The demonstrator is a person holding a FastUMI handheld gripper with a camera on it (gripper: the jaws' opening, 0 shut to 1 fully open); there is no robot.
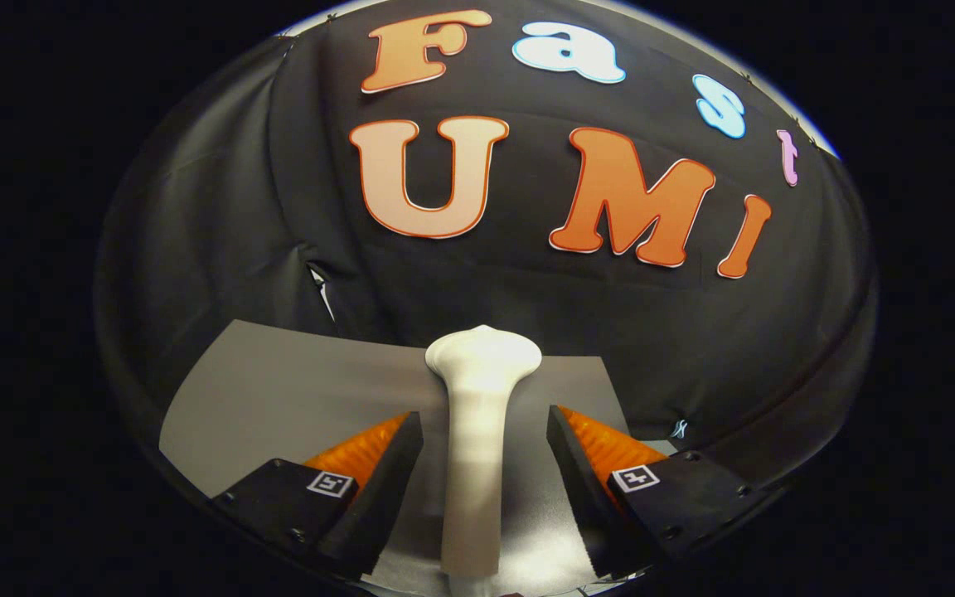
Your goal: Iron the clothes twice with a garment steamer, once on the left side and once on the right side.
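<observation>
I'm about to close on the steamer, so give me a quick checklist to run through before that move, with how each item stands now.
1. Gripper open: ok, a gap shows on each side of the handle.
2. White garment steamer lined up between the fingers: ok, its handle runs down the middle.
3. Fingers touching the handle: not ok, neither one presses on it.
4. Steamer head free: ok, it lies ahead of the fingers over the grey surface.
5. Steamer switched on: cannot tell.
6. Clothes in place for ironing: cannot tell.
</observation>
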